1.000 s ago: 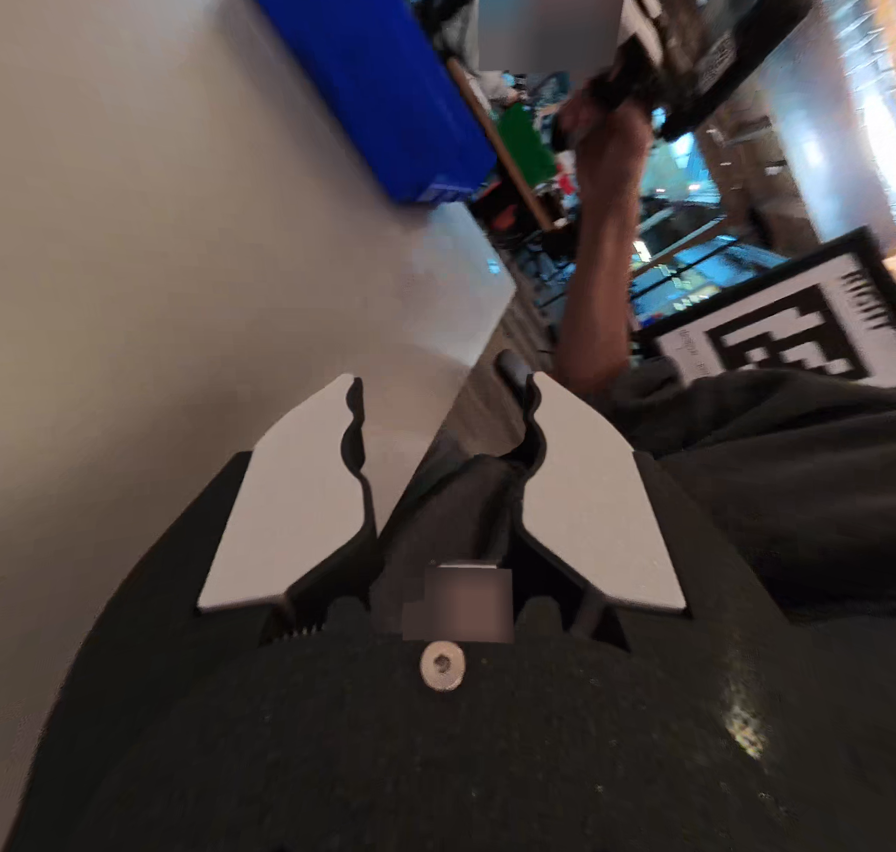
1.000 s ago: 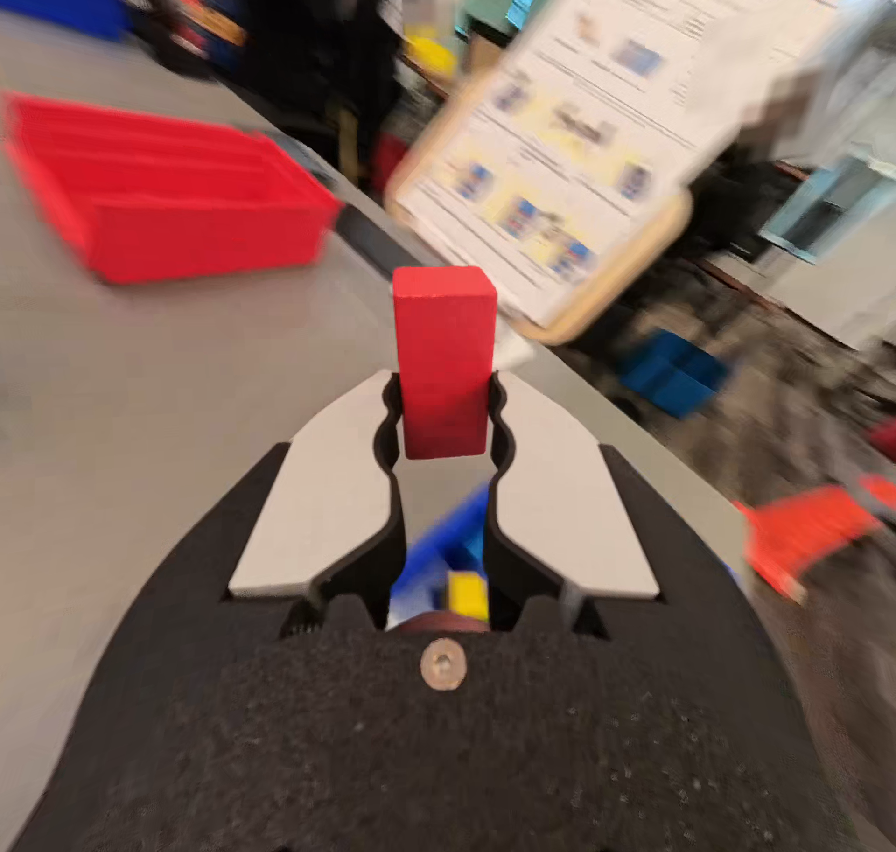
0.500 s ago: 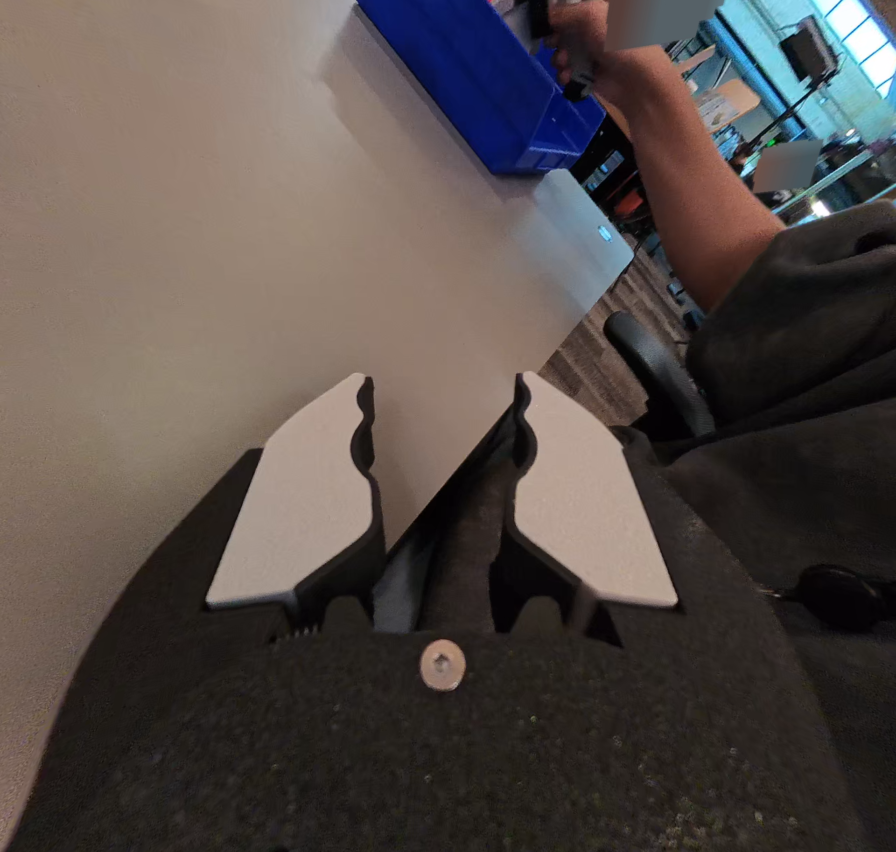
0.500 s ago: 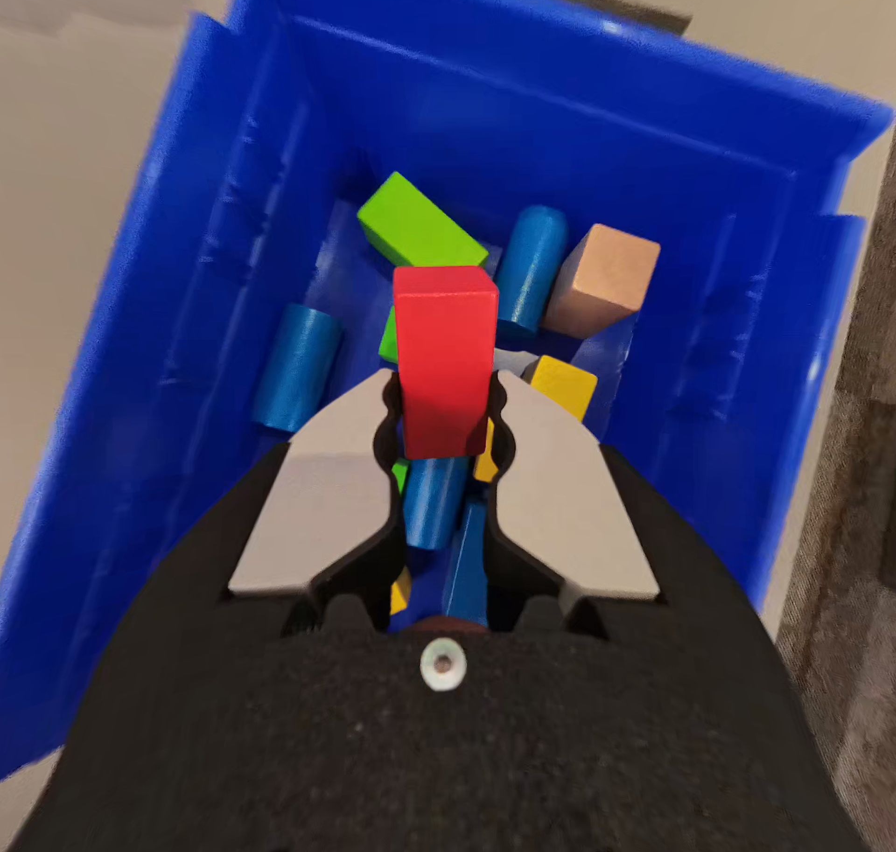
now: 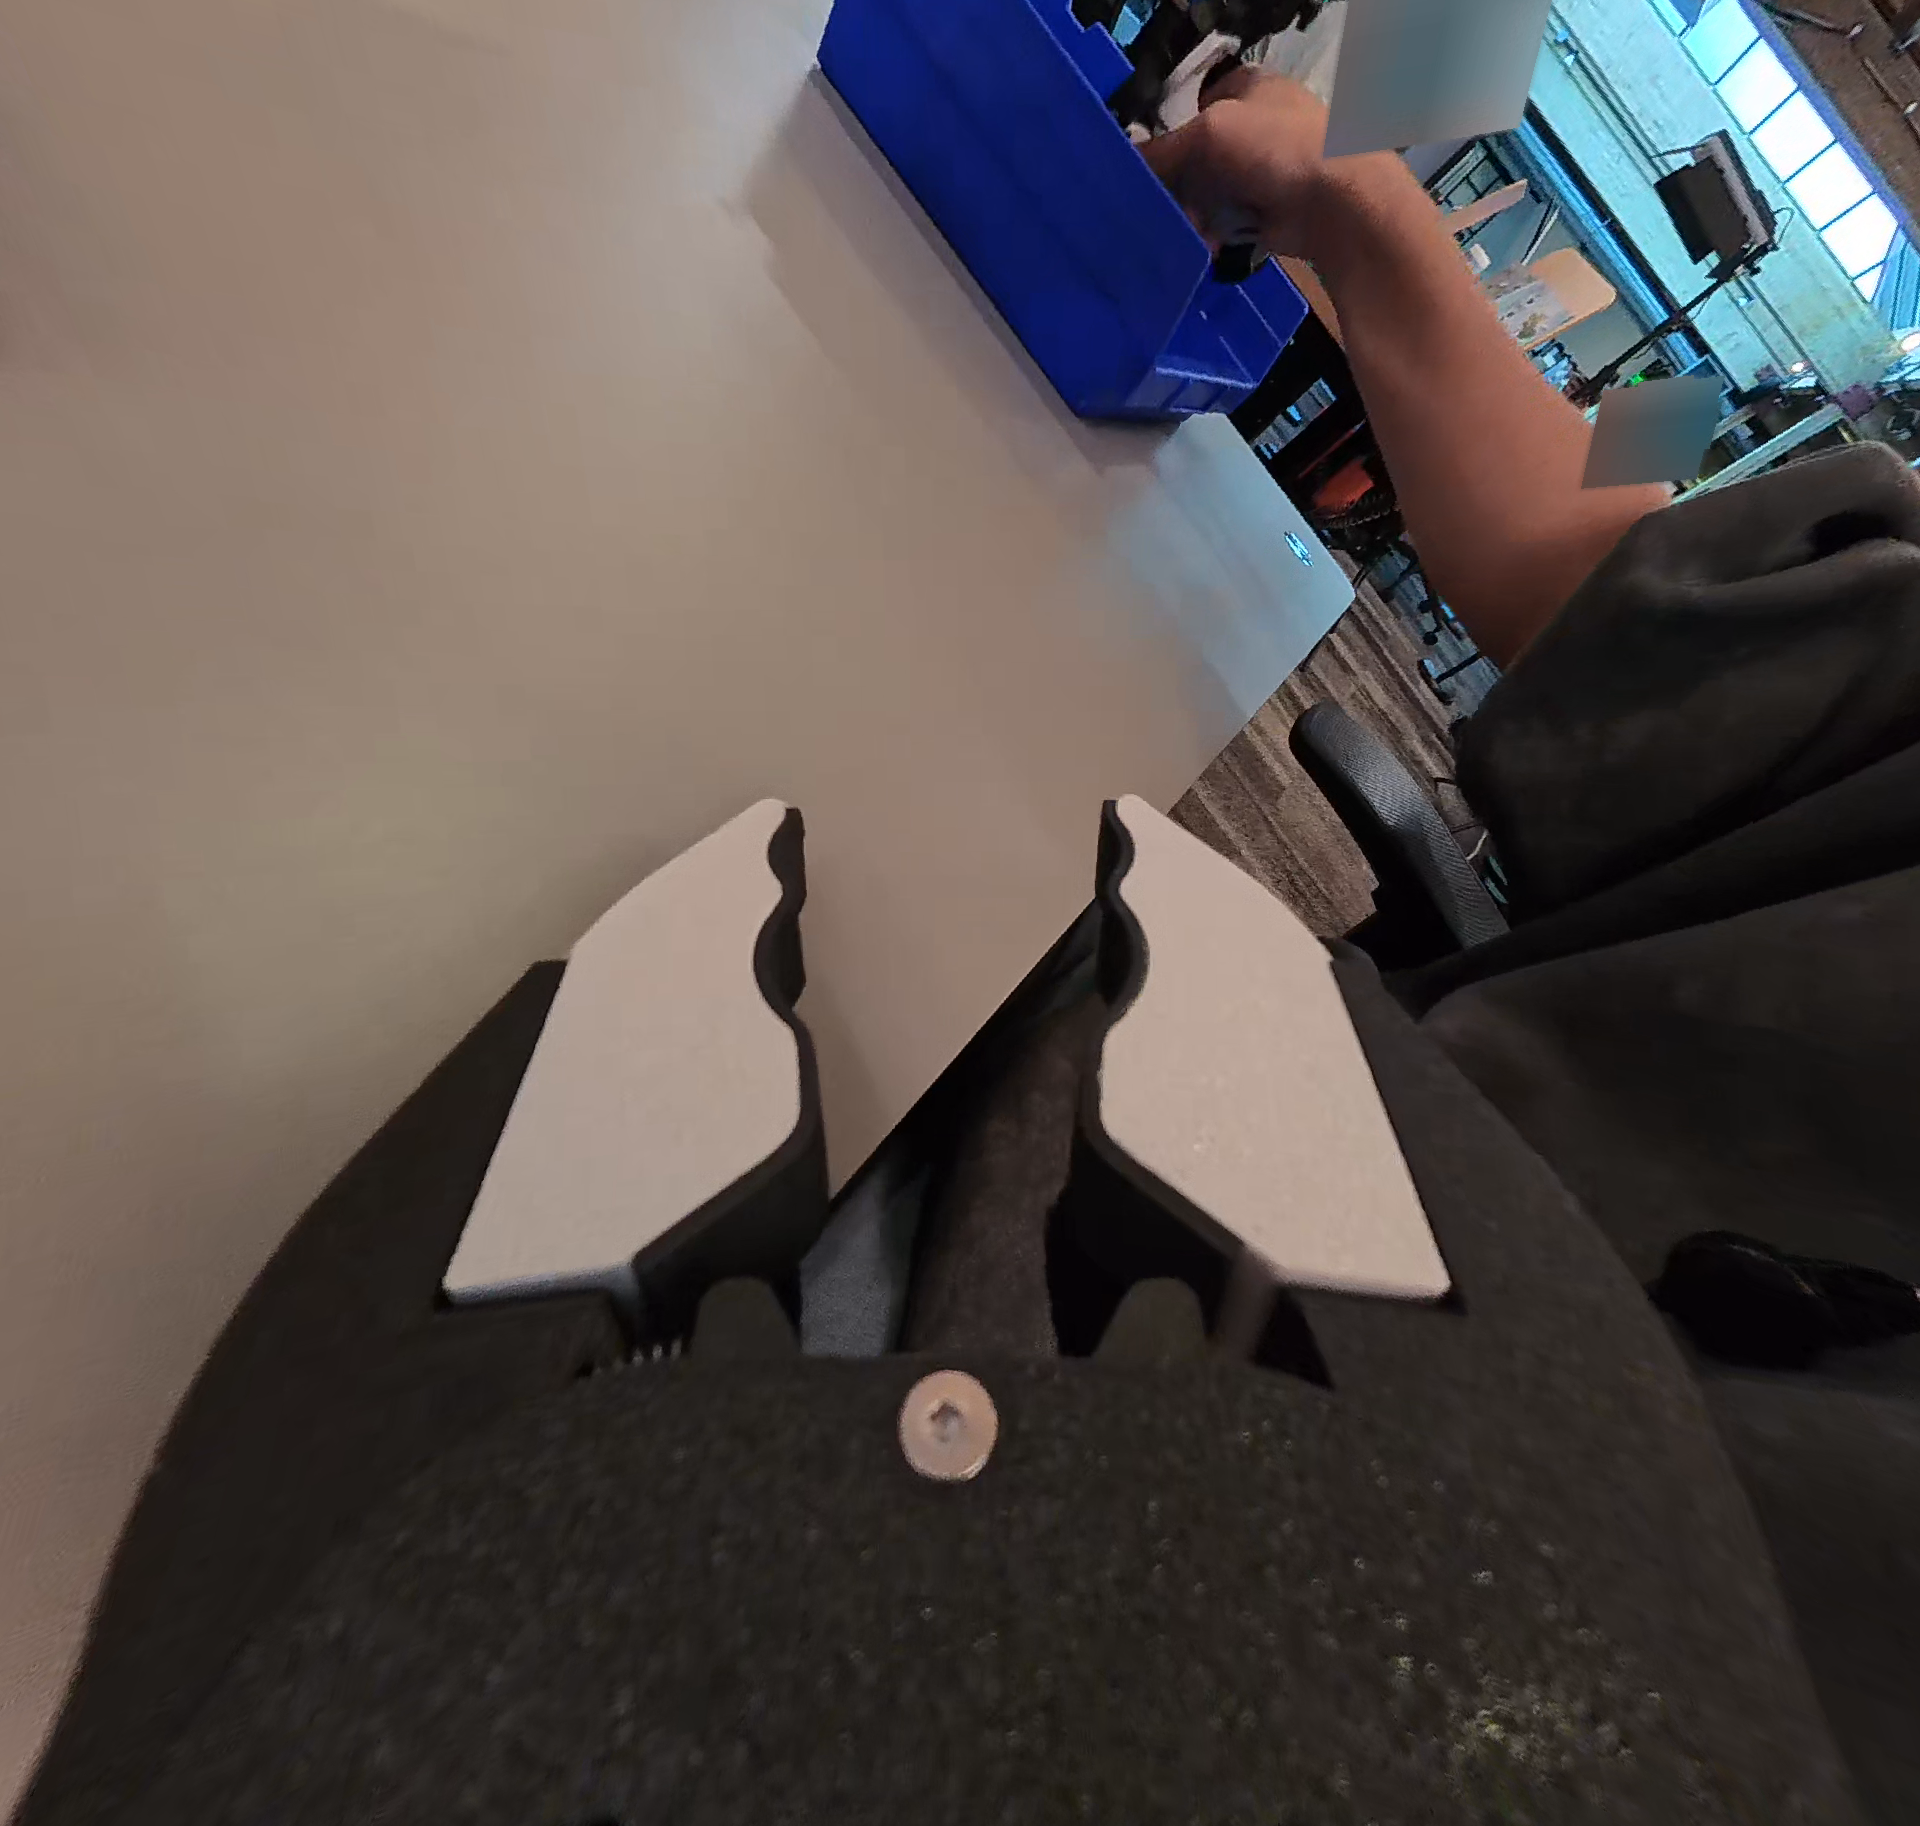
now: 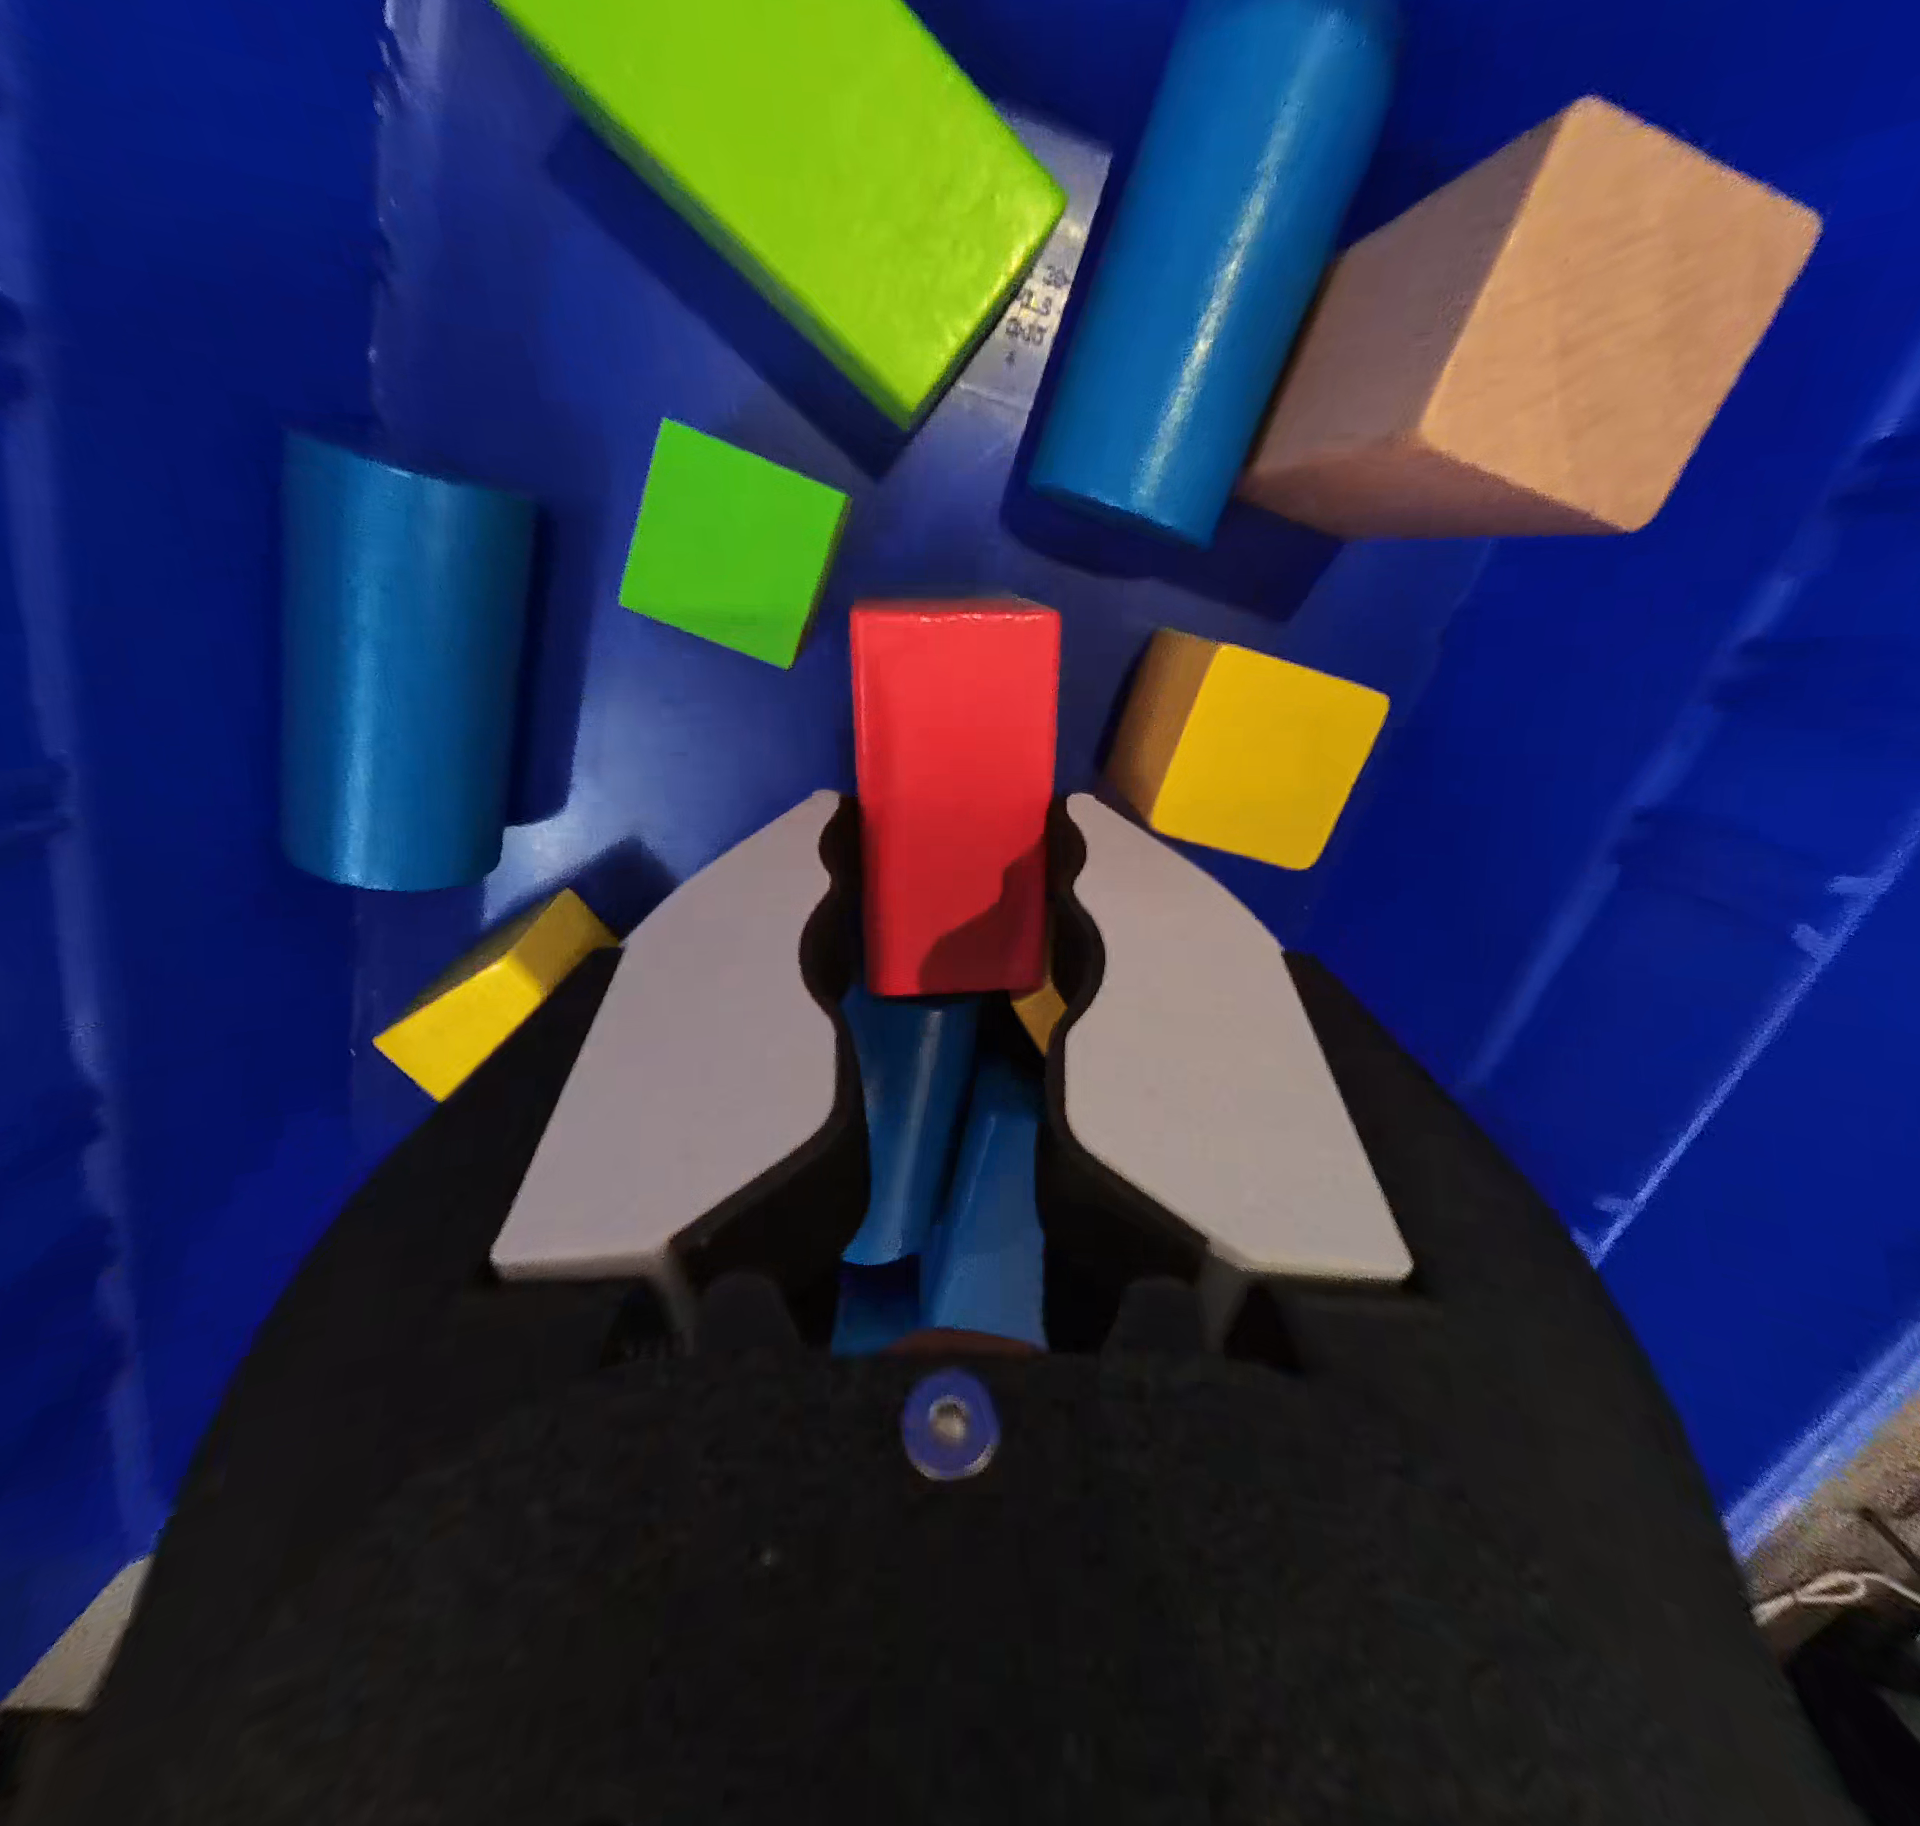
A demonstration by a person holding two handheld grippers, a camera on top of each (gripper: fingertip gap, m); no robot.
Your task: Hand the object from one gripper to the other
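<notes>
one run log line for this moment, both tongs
right tongs: shut on red rectangular wooden block, inside blue plastic bin | left tongs: open, empty, over grey table

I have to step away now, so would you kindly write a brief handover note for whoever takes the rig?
Right claw: shut on the red block, down inside the blue bin above the other blocks.
Left claw: open, empty, over the table near its edge, apart from the bin.
Done: red block gripped by the right claw.
Left: whether a handover has happened cannot be told; the block is not released.

moulded marks on bin floor [image 6: 1034, 316], unreadable
</notes>
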